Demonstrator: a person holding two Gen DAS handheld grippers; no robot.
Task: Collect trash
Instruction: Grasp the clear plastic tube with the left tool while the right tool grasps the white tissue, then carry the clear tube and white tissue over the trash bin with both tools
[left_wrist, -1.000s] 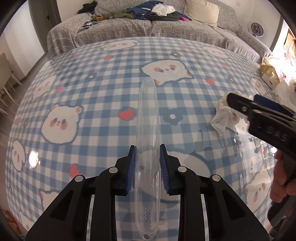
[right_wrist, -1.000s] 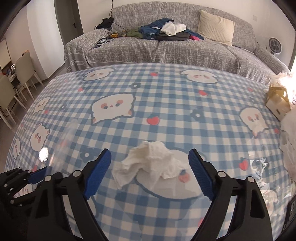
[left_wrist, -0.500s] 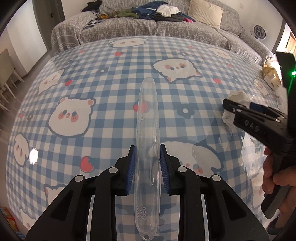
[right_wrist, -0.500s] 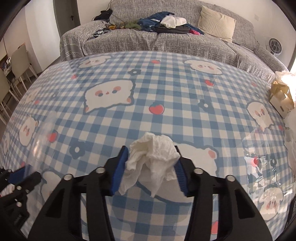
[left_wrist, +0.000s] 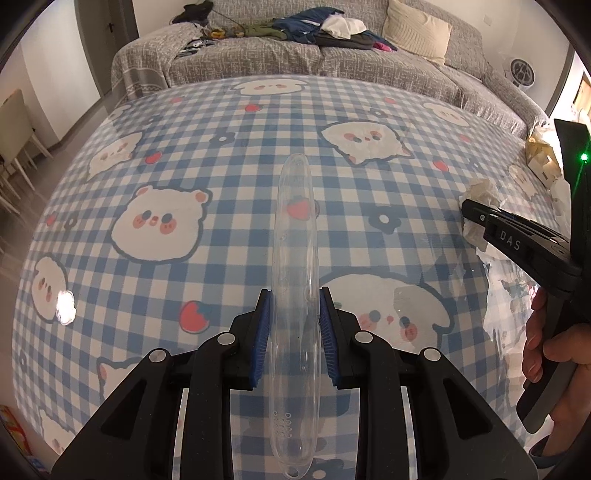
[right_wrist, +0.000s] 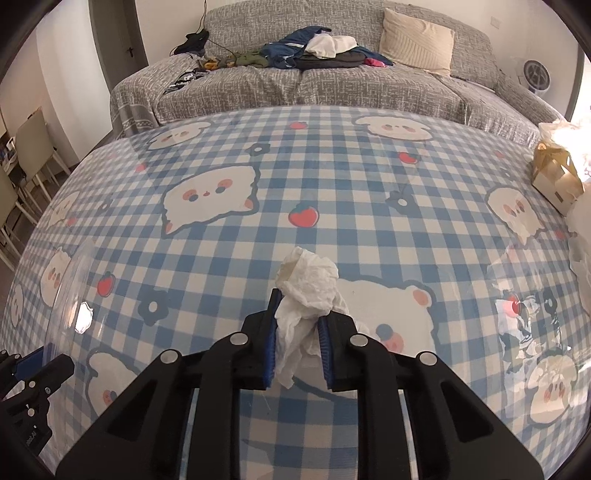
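Observation:
My left gripper is shut on a long clear plastic case that points forward above the blue checked tablecloth. My right gripper is shut on a crumpled white tissue and holds it above the cloth. The left wrist view shows the right gripper at the right with the tissue in it. The right wrist view shows the clear case and the left gripper at the lower left.
A small cardboard box stands at the table's right edge, with crinkled clear plastic wrap in front of it. A grey sofa with clothes lies behind the table. Chairs stand at the left.
My right gripper closed on the tissue and lifted it off the cloth. My left gripper kept hold of the clear case and drew back a little.

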